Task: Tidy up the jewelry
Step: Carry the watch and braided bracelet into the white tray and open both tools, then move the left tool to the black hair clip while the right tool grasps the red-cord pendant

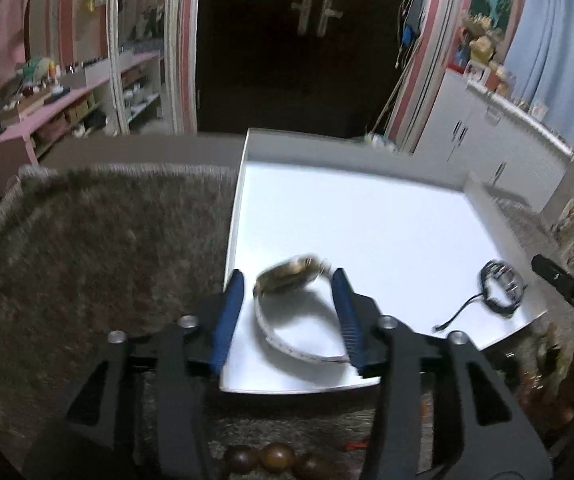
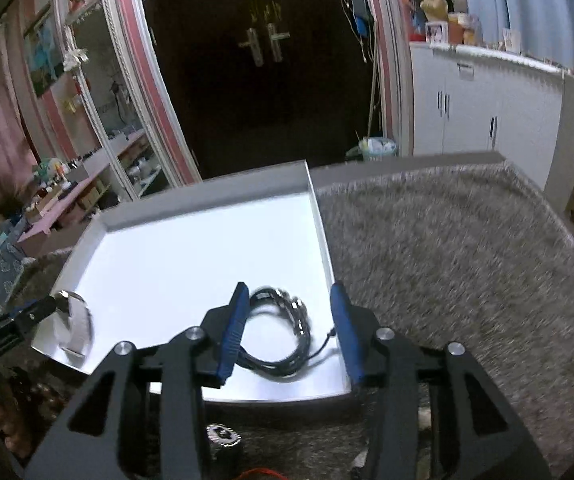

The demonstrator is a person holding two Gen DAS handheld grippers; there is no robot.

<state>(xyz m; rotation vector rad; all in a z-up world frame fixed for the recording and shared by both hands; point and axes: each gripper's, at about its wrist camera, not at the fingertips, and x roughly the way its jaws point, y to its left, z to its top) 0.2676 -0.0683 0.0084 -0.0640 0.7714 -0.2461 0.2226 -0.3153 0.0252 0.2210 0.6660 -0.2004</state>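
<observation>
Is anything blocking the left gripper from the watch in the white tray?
Nothing visible: the gold-faced watch with a pale strap lies in the white tray directly between the left gripper's open blue fingers.

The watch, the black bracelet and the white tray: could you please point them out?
watch (image 1: 287, 276), left wrist view, on its case.
black bracelet (image 2: 283, 336), right wrist view, on its beaded loop.
white tray (image 2: 191, 248), right wrist view, on its bare floor.

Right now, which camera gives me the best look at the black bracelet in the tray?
The right wrist view: the black bracelet lies large between the open right hand-held gripper, its beads and cord visible. The left wrist view shows it small, at the tray's right edge.
</observation>
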